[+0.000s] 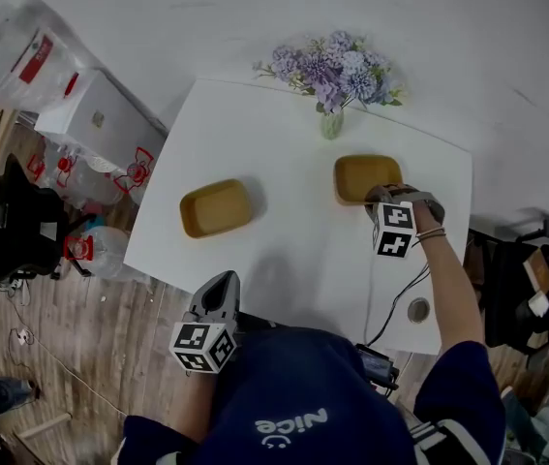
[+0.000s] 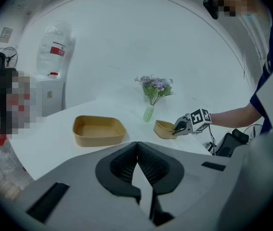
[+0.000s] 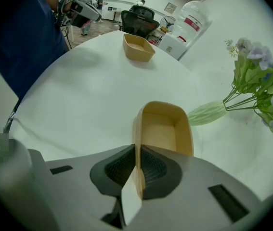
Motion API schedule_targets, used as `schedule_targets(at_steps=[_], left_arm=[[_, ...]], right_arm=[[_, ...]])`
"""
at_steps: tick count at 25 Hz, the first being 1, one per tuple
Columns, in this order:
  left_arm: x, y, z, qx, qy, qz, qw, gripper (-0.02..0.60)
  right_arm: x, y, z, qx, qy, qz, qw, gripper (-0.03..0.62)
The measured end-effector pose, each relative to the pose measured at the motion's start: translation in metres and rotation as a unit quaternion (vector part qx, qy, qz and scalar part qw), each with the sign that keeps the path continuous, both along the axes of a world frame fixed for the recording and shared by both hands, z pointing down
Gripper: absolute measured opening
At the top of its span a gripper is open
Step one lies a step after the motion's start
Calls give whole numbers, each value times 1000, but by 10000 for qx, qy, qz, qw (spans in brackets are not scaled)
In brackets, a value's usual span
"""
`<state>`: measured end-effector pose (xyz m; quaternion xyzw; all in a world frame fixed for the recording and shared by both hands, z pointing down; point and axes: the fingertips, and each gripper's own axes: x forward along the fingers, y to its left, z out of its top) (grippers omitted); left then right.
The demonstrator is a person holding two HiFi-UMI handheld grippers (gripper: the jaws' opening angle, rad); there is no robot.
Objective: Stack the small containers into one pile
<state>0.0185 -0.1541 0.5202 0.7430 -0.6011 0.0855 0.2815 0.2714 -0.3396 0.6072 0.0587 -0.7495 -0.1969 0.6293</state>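
Two tan containers sit on the white table. The left container stands alone, left of the table's middle. My right gripper points steeply down and is shut on the near rim of the right container, with the thin wall pinched between its pads. My left gripper hovers at the table's near edge, well short of the left container. Its pads meet with nothing between them.
A green vase of purple flowers stands at the table's far edge, just behind the right container. A cable and a round grey disc lie at the near right corner. A white cabinet and a black chair stand left of the table.
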Motion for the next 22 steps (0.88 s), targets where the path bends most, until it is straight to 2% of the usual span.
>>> schedule_targets(at_steps=[9, 14, 22], left_arm=[[-14, 4, -2, 71, 14, -39, 10000, 20], [-31, 7, -4, 117, 80, -103, 9998, 20], [-77, 14, -8, 217, 124, -381, 9990, 20]], right_arm=[[-32, 9, -43, 138, -337, 104, 9993, 58], [-69, 21, -68, 337, -405, -148, 9985, 58], [-141, 50, -83, 351, -482, -591, 9965, 58]])
